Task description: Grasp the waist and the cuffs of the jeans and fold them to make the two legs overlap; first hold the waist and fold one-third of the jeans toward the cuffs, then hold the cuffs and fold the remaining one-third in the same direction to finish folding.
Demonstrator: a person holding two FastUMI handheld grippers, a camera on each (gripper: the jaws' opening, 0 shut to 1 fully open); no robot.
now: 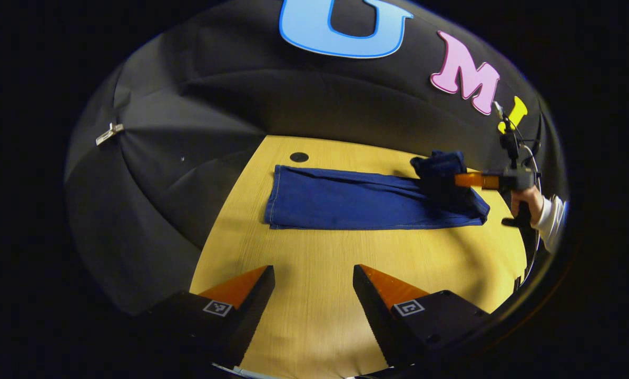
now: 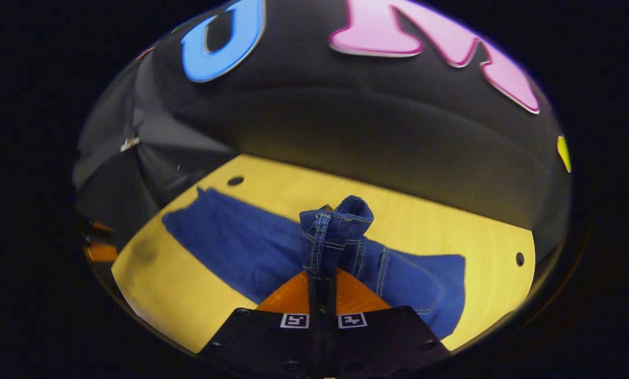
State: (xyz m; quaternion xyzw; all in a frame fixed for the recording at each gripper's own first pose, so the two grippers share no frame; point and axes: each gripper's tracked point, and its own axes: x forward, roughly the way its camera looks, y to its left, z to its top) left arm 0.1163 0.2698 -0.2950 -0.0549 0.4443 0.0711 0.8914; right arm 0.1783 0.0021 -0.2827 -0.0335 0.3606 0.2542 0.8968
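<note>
Dark blue jeans (image 1: 346, 200) lie flat across the wooden table (image 1: 314, 316), legs overlapped, cuffs toward the left in the left gripper view. At their right end the waist (image 1: 441, 176) is lifted off the table, pinched by my right gripper (image 1: 459, 180), held by a hand in a white sleeve. In the right gripper view the waist (image 2: 335, 226) stands bunched upright between the orange fingers (image 2: 288, 297), my right gripper (image 2: 322, 276) shut on it. My left gripper (image 1: 313, 273) hovers open over bare wood, well short of the jeans, with nothing between its fingers.
The black cloth wall curves close behind the table. A dark round hole (image 1: 298, 157) sits in the tabletop just beyond the cuffs, and another hole (image 2: 520, 259) lies near the table's right edge in the right gripper view. Bare wood stretches in front of the jeans.
</note>
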